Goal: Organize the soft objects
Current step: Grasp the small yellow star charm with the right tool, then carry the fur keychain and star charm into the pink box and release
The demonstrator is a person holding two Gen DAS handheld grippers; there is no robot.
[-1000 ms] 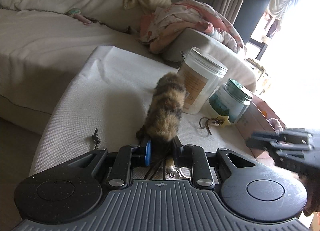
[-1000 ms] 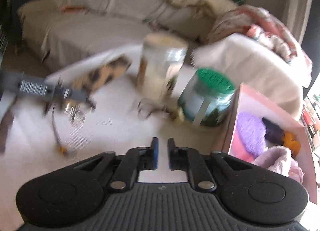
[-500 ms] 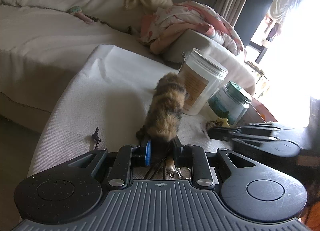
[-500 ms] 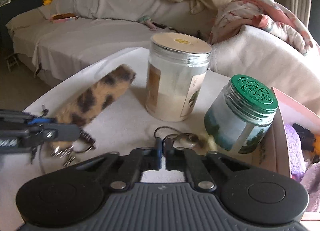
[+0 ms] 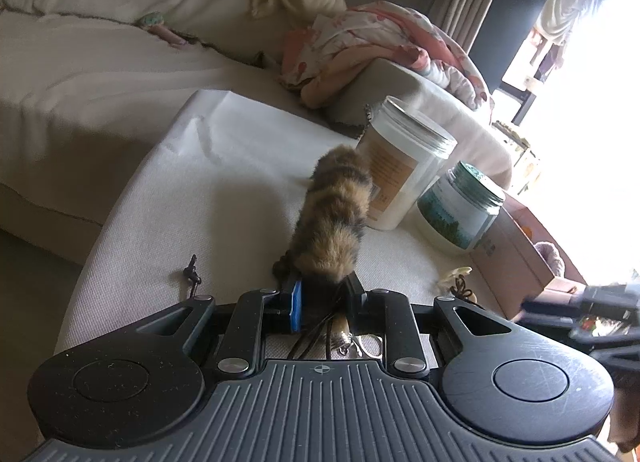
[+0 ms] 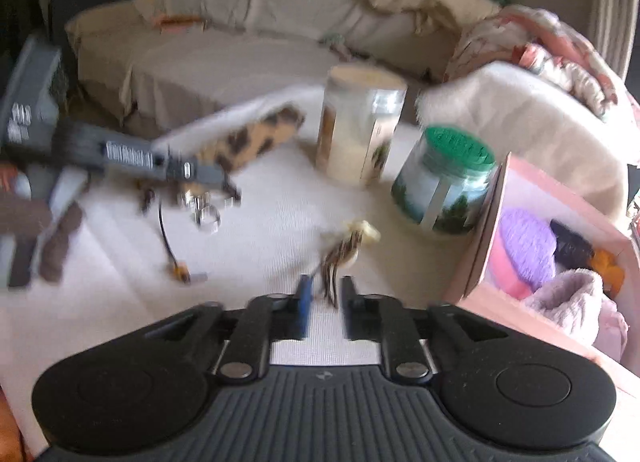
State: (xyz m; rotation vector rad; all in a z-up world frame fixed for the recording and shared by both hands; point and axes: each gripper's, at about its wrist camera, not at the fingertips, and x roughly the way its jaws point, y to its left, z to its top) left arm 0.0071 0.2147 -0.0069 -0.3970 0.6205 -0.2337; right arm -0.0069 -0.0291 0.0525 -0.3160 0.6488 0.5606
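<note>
The left gripper [image 5: 323,294] is clamped on the near end of a furry brown and orange spotted plush tail with a key ring [image 5: 334,218]. This plush piece lies on the round table with a white woven cloth [image 5: 192,198] and points away toward the far side, where its tip is just beside a tall clear plastic jar with a pale lid and cream powder inside [image 5: 400,170]. To the right of this jar stands a shorter glass jar with a green lid [image 5: 460,206].

The right gripper [image 6: 323,304] has its jaws a little apart; they have just been opening. A small striped brown cord with a pale yellow charm [image 6: 346,246] lies on the cloth, and its near end is between the two fingers. The picture is blurred here, so I cannot tell if the pads touch it.

At the right edge of the table is a pink cardboard box [image 6: 480,246]. Inside it I see a purple fluffy piece [image 6: 524,246], a lilac fluffy piece [image 6: 568,298] and some dark and orange things, too blurred to name. Far behind the table stands a long sofa with a beige cover [image 5: 80,74], and a pink patterned blanket [image 5: 372,46] is heaped on it.
</note>
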